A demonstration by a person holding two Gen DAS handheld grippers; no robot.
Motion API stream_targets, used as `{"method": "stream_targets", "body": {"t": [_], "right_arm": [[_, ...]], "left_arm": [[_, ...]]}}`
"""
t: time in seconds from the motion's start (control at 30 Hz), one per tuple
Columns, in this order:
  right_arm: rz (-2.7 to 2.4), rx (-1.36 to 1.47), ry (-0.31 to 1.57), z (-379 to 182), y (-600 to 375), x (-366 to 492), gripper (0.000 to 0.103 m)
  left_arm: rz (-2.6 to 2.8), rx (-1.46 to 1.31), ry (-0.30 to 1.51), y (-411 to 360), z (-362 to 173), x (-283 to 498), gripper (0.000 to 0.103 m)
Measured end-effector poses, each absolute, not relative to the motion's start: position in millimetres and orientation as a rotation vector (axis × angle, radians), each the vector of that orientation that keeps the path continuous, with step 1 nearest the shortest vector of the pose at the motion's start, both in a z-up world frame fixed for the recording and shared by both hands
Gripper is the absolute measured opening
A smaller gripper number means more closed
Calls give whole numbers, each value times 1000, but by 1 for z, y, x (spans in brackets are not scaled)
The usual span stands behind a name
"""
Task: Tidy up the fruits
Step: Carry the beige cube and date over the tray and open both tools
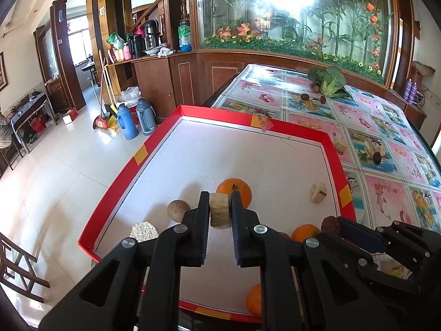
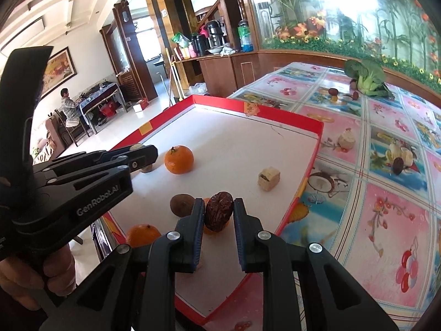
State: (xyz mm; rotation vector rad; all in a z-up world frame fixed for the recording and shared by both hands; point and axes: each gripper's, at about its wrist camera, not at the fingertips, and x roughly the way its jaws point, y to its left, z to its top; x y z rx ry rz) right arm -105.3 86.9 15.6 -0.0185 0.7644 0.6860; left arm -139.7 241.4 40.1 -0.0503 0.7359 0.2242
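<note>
In the left wrist view my left gripper is shut on a pale, fibrous cylinder of fruit, held above the white floor of the red-rimmed tray. An orange lies just behind it and a round brown fruit to its left. In the right wrist view my right gripper is shut on a wrinkled dark red date over the tray's near end. The left gripper reaches in from the left there. A pale cube-like chunk lies loose in the tray.
More oranges and a brown fruit lie in the tray's near part. On the patterned tablecloth sit a pale chunk, dark dates and leafy greens. A person sits at a far table.
</note>
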Motion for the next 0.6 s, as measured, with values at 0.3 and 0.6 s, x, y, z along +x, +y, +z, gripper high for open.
{"method": "stream_targets", "body": {"t": [0.3,0.6], "right_arm": [[689,3,771,14,84,-106,19],[696,-8,761,15,86,-107,21]], "left_arm": [[232,-40,758,239,32,-137,17],[245,-38,797,239,23,-130,17]]}}
